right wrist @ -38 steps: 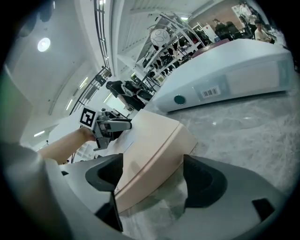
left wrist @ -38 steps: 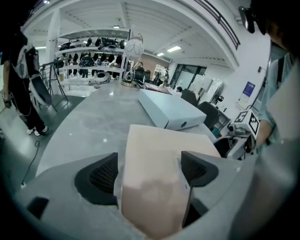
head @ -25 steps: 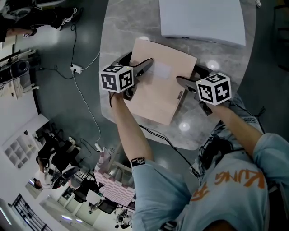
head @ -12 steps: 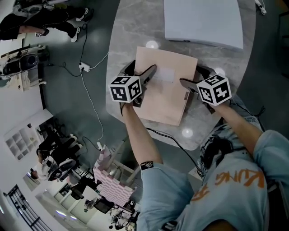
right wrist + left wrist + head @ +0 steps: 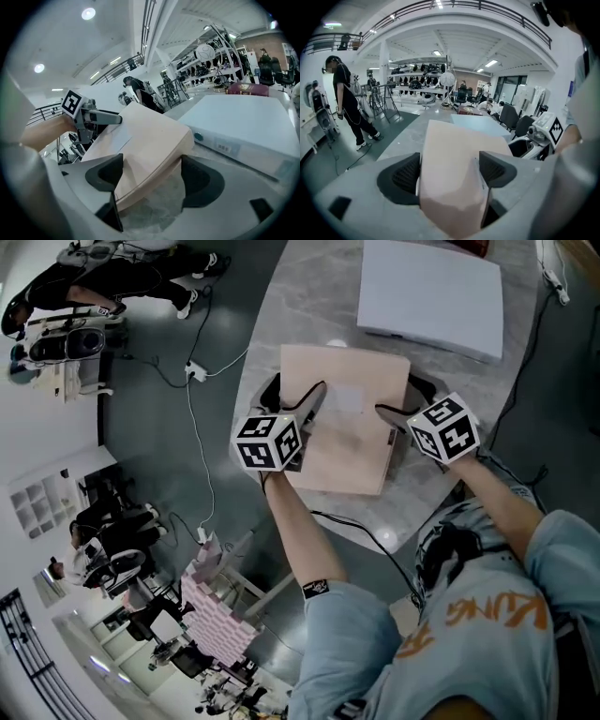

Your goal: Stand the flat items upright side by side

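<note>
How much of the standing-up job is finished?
Nothing stands upright yet. In hand: the left gripper is clamped on the beige folder, which is tilted off the table, and the right gripper straddles its other edge with open jaws. Left to do: stand it up, then stand the white folder, lying flat behind, beside it.

Wore a pale blue short-sleeved T-shirt (image 5: pixel 361 652) with orange lettering (image 5: pixel 483 615). Black wristband (image 5: pixel 316 589) with a white mark on the left forearm. Left claw (image 5: pixel 450 172) and right claw (image 5: pixel 152 177) were dark grey, each with a white cube (image 5: pixel 269 442) of black square markers.
</note>
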